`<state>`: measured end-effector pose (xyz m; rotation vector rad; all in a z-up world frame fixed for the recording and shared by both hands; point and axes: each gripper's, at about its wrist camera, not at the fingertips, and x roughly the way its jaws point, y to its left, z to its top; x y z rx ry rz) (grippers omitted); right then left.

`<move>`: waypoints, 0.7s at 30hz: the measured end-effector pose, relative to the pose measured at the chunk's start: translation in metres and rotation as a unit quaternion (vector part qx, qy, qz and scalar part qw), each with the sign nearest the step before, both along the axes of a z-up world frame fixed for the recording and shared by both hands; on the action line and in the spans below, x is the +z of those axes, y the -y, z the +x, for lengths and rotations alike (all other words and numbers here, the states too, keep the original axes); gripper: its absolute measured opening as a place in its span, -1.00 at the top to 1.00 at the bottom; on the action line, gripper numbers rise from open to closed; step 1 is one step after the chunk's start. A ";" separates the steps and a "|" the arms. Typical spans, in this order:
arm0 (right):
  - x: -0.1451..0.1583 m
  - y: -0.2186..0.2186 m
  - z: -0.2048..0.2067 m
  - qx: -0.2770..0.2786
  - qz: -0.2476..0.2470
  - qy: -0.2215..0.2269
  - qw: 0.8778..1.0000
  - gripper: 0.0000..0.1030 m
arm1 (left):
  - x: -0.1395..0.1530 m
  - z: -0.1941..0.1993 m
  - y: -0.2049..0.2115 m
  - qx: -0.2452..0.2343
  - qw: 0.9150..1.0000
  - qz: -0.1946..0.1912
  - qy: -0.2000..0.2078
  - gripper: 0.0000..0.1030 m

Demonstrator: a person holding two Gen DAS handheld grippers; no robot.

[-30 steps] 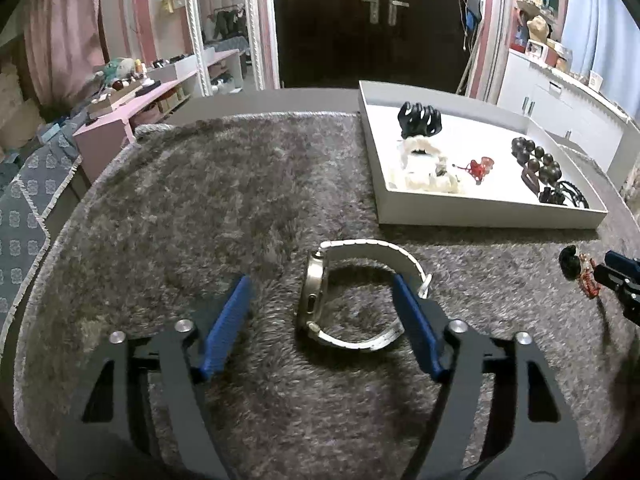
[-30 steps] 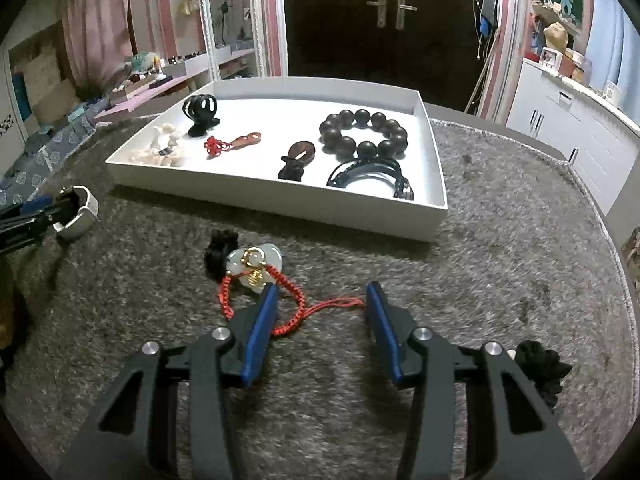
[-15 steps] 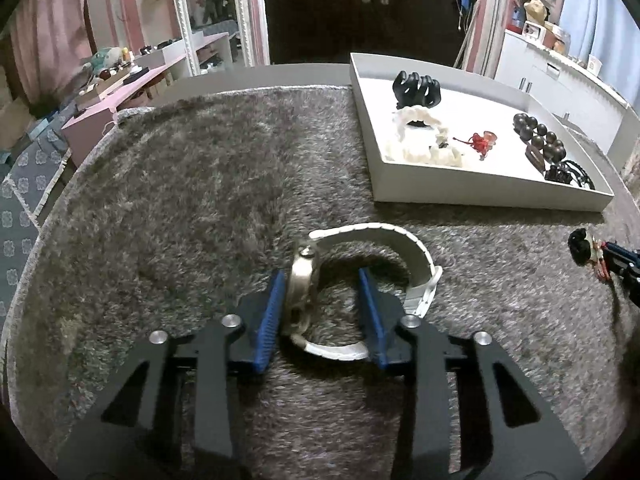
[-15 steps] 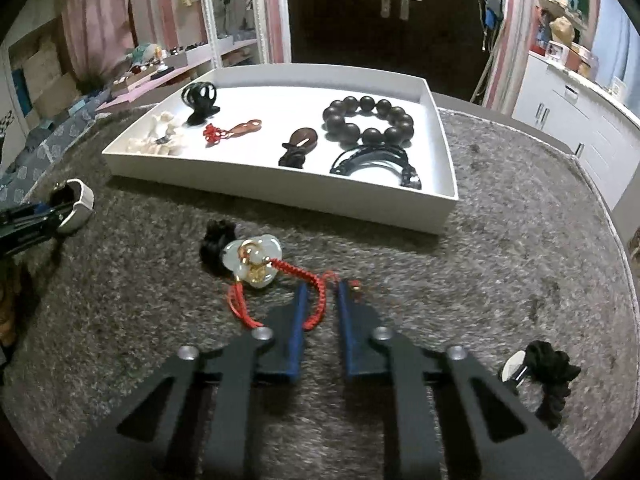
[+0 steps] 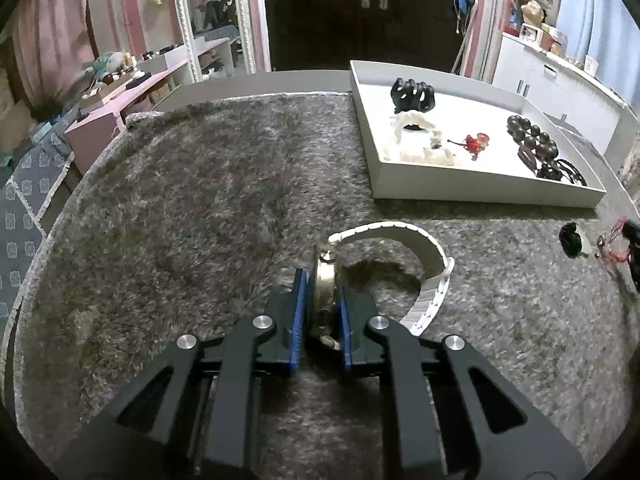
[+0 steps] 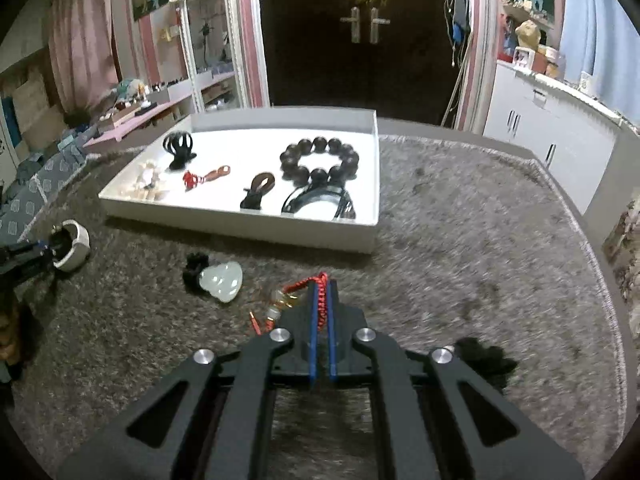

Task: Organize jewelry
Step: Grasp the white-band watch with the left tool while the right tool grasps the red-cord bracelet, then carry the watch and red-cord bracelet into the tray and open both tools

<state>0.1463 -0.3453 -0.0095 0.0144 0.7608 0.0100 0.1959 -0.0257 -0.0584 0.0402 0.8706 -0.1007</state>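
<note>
Since a second ago, both sets of jaws have been drawn in from wide apart. The wristwatch [image 5: 326, 280] case is pinched edge-on by the closing left gripper [image 5: 322, 312], its pale band curving on the grey rug [image 5: 180, 208]. A red braided cord [image 6: 321, 300] is clamped in the right gripper [image 6: 321, 304], apparently lifted, beside the jade pendant [image 6: 222, 280], short of the white tray [image 6: 240, 226].
</note>
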 end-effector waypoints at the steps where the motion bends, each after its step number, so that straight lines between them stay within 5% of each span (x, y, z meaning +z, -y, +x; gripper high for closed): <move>1: 0.003 0.001 -0.001 0.001 0.000 0.003 1.000 0.94 | 0.001 -0.001 0.002 -0.002 1.000 0.000 0.000 0.77; 12: 0.042 -0.004 0.000 0.015 -0.013 0.047 0.999 0.94 | 0.030 -0.007 0.025 -0.019 0.999 0.010 0.030 0.77; 21: 0.077 -0.012 0.011 0.030 -0.014 0.086 0.996 0.94 | 0.084 0.006 0.055 -0.046 0.995 0.003 0.084 0.77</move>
